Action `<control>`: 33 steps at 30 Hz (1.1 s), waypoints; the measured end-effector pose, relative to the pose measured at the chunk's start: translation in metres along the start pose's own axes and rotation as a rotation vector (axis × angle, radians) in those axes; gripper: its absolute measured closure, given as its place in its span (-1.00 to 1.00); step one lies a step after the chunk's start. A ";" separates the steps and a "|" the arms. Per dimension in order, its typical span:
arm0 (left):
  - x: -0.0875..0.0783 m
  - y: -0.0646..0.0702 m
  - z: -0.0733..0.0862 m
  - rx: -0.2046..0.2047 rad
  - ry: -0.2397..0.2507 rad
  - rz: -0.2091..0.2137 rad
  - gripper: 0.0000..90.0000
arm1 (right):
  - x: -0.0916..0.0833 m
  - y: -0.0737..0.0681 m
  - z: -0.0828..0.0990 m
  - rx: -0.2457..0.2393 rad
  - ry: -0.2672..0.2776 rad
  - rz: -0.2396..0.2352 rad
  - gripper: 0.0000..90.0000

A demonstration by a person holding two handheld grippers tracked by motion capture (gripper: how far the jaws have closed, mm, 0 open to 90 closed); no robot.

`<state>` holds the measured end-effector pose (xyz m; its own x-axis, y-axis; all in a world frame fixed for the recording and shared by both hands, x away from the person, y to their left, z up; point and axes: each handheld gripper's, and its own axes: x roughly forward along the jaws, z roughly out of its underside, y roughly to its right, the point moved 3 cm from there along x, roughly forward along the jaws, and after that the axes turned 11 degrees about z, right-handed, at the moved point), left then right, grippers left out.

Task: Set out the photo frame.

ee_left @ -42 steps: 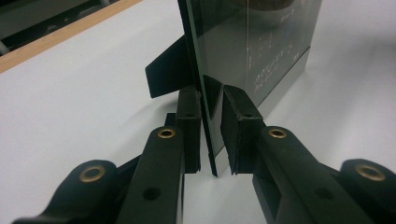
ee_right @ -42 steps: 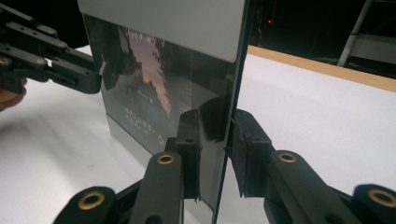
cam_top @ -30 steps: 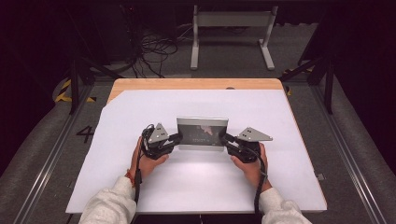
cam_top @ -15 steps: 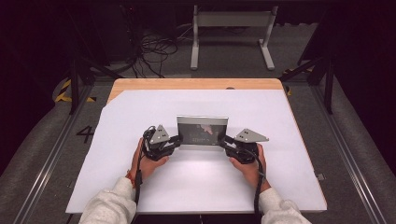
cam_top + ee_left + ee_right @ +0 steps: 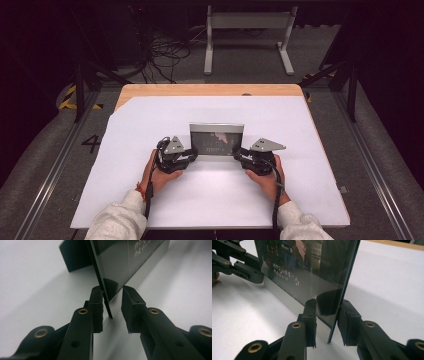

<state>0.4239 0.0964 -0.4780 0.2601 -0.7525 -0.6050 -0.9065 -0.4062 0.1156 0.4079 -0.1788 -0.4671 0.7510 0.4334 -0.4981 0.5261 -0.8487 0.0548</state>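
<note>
Item: picture frame (image 5: 216, 140), glazed, with a dark photograph and pale lettering; it stands upright on its lower edge near the middle of the white-covered bench (image 5: 310, 195), a back support visible behind it in the left gripper view.

Left tongs (image 5: 191, 152): at the frame's left lower corner, jaws astride the edge, one pad (image 5: 98, 303) close against the back, the other clear of the glass; jaws have just been opening, no grip.

Right tongs (image 5: 239, 152): at the right lower corner, likewise astride, gaps on both sides; jaws just opening.

Status, as judged: the frame is stood in place and release is under way. Remaining: draw both tongs away without tipping it.
</note>
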 end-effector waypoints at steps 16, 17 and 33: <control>0.007 0.007 0.002 0.009 -0.049 0.015 0.63 | -0.007 0.001 0.003 0.000 -0.030 -0.009 0.57; 0.008 0.008 0.003 0.002 -0.047 0.014 0.63 | -0.007 0.000 0.003 -0.002 -0.031 -0.008 0.57; 0.009 0.010 0.002 0.002 -0.051 -0.012 0.48 | -0.003 0.000 0.003 0.051 -0.050 -0.003 0.47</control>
<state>0.4162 0.0865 -0.4841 0.2536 -0.7205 -0.6454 -0.9042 -0.4137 0.1066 0.4042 -0.1811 -0.4683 0.7280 0.4214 -0.5408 0.5063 -0.8623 0.0096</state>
